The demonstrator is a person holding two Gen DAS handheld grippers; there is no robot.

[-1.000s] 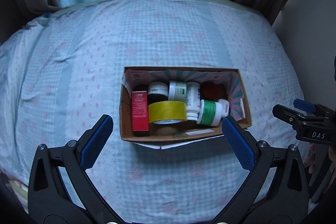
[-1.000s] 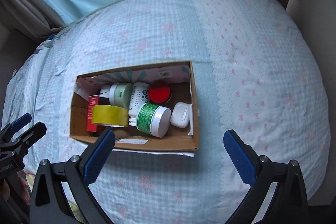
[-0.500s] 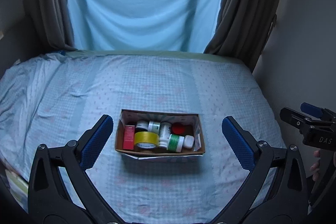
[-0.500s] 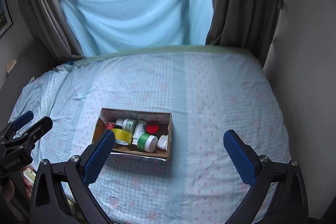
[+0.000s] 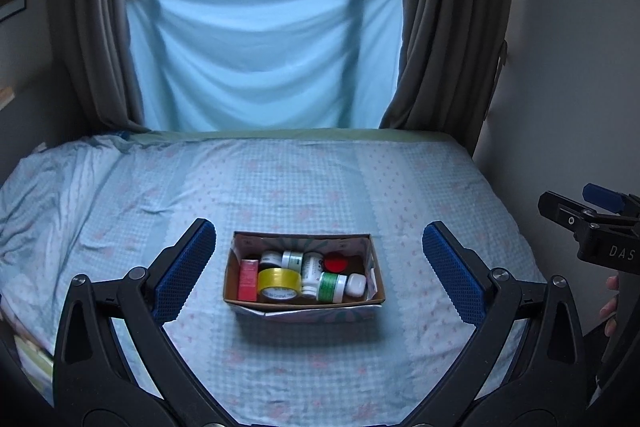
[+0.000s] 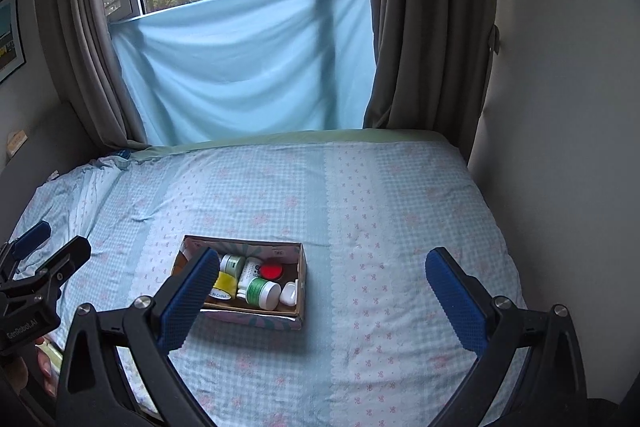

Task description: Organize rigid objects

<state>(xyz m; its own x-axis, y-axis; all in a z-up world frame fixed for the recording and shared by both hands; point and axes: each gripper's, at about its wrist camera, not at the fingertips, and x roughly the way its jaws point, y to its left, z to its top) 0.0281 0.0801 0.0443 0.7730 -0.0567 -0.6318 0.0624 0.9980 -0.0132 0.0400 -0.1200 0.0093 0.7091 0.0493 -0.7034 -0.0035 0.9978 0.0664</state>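
Note:
A cardboard box (image 5: 302, 306) sits on the bed and holds a red carton (image 5: 248, 281), a yellow tape roll (image 5: 279, 283), white bottles, a green-labelled bottle (image 5: 330, 286), a red-lidded jar (image 5: 335, 263) and a white earbud case (image 5: 356, 285). The box also shows in the right wrist view (image 6: 302, 281). My left gripper (image 5: 320, 269) is open and empty, held well back from the box. My right gripper (image 6: 324, 297) is open and empty, also held back, to the box's right.
The bed (image 5: 320, 187) has a light blue patterned sheet. A blue cloth (image 5: 260, 55) hangs over the window, with grey curtains (image 5: 444, 27) either side. A wall (image 5: 568, 67) runs along the bed's right side. The right gripper body (image 5: 600, 227) shows at the left view's edge.
Both grippers have pulled up and back from the box, which now looks much smaller and farther. Both stay open. The box's contents have not moved.

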